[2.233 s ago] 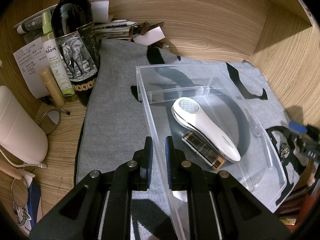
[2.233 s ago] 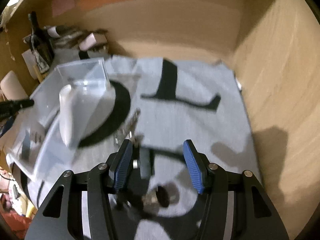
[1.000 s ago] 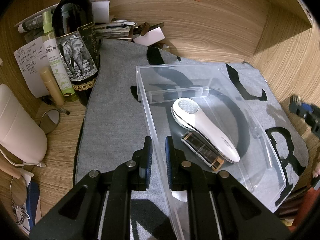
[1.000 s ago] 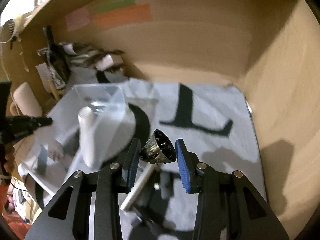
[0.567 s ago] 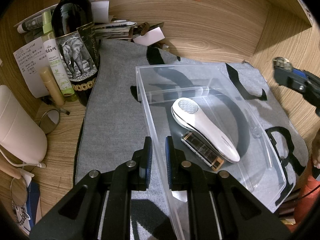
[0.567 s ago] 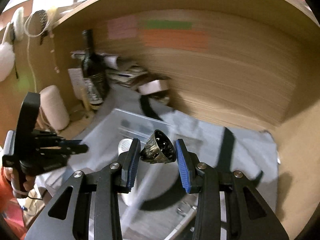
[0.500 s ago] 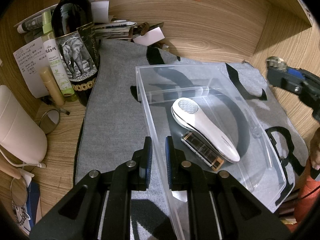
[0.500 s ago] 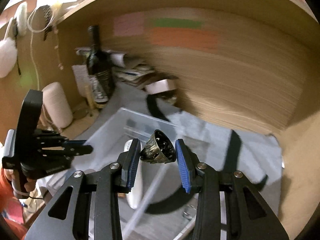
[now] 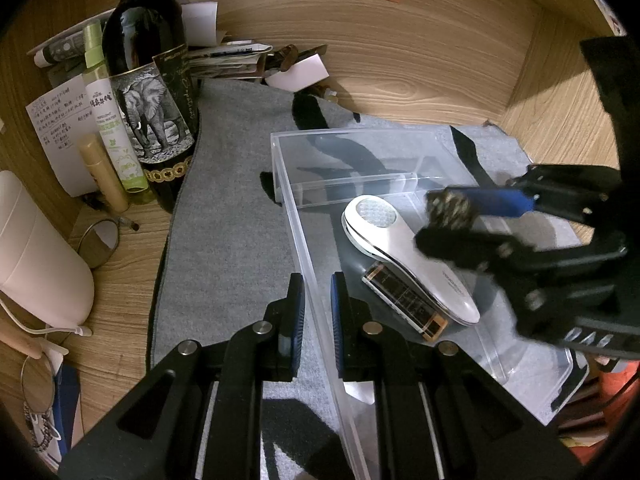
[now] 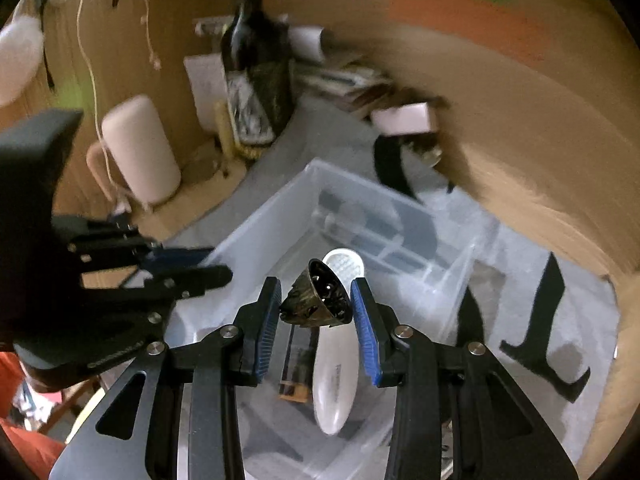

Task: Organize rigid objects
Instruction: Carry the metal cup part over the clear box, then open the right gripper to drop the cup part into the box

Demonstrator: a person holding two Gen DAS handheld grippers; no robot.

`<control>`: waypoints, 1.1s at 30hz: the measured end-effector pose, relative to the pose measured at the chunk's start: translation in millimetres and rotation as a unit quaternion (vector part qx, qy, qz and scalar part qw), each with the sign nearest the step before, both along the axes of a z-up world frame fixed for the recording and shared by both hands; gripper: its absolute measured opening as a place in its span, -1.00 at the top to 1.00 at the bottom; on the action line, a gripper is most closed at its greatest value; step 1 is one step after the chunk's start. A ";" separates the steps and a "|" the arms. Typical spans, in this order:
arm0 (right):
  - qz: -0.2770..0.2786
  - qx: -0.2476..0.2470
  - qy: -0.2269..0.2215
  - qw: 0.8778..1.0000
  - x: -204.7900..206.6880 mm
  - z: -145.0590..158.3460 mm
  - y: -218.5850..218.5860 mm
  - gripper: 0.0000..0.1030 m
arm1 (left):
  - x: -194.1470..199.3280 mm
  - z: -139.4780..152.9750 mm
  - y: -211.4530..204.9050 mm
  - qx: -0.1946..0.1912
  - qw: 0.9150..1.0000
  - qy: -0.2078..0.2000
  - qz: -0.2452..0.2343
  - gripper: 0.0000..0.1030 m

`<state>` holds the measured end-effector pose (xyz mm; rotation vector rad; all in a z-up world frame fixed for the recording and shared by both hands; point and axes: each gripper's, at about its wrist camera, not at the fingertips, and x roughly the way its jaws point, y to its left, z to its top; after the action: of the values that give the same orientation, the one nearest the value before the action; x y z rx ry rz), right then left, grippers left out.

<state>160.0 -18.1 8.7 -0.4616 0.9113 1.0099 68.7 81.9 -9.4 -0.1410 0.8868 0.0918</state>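
A clear plastic bin (image 9: 288,184) sits on a grey mat. Inside lie a white handheld device (image 9: 404,256) and a dark harmonica (image 9: 404,300). My left gripper (image 9: 316,312) is shut on the bin's left wall (image 9: 308,264). My right gripper (image 10: 316,304) is shut on a small dark brass bell (image 10: 320,300) and holds it above the bin, over the white device (image 10: 336,376). In the left wrist view the right gripper (image 9: 452,220) reaches in from the right with the bell (image 9: 448,206). The left gripper also shows in the right wrist view (image 10: 200,264).
A wine bottle with an elephant label (image 9: 148,92), a spray bottle (image 9: 108,112) and a beige tube (image 9: 102,168) stand at the back left. A cream container (image 9: 36,264) and papers (image 9: 228,60) crowd the left and back. Wooden walls (image 9: 560,92) close the back and right.
My right gripper picked the bell up off the mat, lifted it and swung left over the bin. The left gripper has stayed clamped on the bin wall.
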 end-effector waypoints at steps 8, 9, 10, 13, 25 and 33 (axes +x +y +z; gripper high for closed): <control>0.028 -0.046 0.013 0.998 -4.1 -16.4 12.8 0.36 | 0.8 0.2 -1.1 0.000 1.000 0.000 0.000 0.79; 0.032 -0.051 0.012 0.998 -5.3 -18.0 14.1 0.36 | 0.4 0.2 -0.8 0.000 1.000 0.000 0.000 0.79; 0.036 -0.058 0.009 0.998 -7.1 -20.1 15.5 0.36 | 0.4 0.2 -0.8 0.000 1.000 0.000 0.000 0.79; 0.044 -0.067 0.008 0.997 -10.1 -23.0 17.5 0.35 | 0.4 0.2 -0.8 -0.001 1.000 0.000 0.000 0.79; 0.034 -0.057 0.004 0.998 -7.6 -17.1 12.6 0.24 | 0.8 0.2 -1.5 -0.001 1.000 -0.001 0.000 0.79; 0.008 -0.020 -0.022 1.000 -4.6 9.0 -9.2 0.08 | 0.2 0.1 -0.9 -0.001 1.000 -0.001 -0.001 0.79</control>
<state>155.4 -27.3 17.7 -0.5231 0.8908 0.9940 68.9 81.1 -9.3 -0.1416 0.8858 0.0901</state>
